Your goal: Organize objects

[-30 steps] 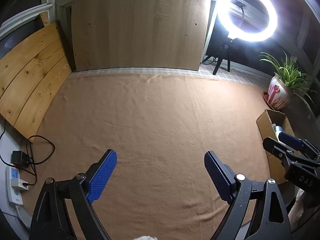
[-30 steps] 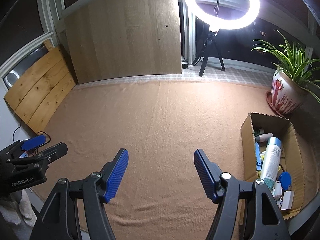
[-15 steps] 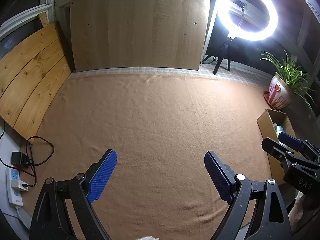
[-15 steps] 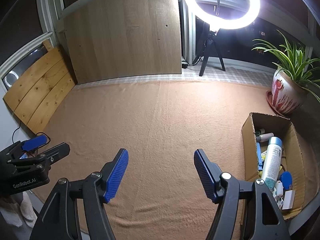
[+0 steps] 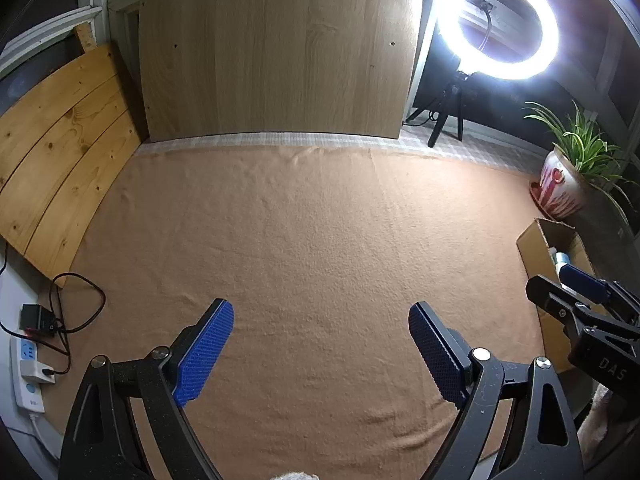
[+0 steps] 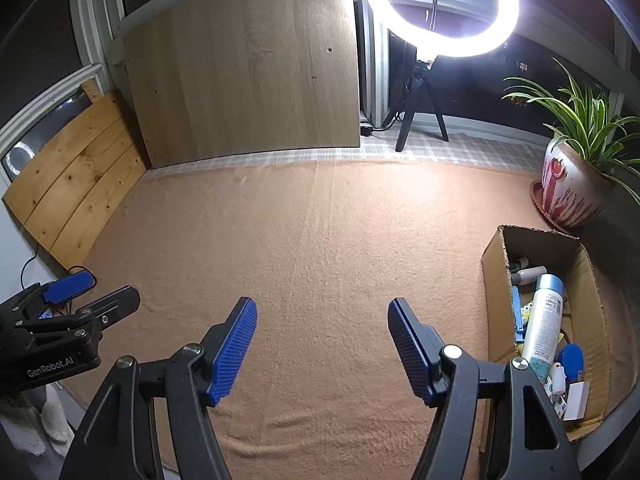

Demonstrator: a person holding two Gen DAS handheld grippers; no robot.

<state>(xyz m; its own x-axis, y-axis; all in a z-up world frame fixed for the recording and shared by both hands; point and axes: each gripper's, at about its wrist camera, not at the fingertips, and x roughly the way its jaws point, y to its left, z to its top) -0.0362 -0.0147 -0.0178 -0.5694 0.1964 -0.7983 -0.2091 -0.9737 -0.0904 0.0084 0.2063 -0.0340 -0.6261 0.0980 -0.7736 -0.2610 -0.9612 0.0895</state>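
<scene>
Left gripper (image 5: 320, 340) and right gripper (image 6: 322, 340) hang with jaws spread, grasping nothing, over a tan blanket (image 6: 320, 240); at four o'clock a cardboard box (image 6: 494, 280) holds a spray can (image 6: 542, 320) and small bottles; a ring light (image 6: 440, 8) glows at one o'clock

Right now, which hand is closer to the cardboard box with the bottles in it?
The right one, probably. The brown cardboard box sits just beside the right gripper, whose jaws are open and empty. The left gripper is farther away, across the tan blanket.
</scene>
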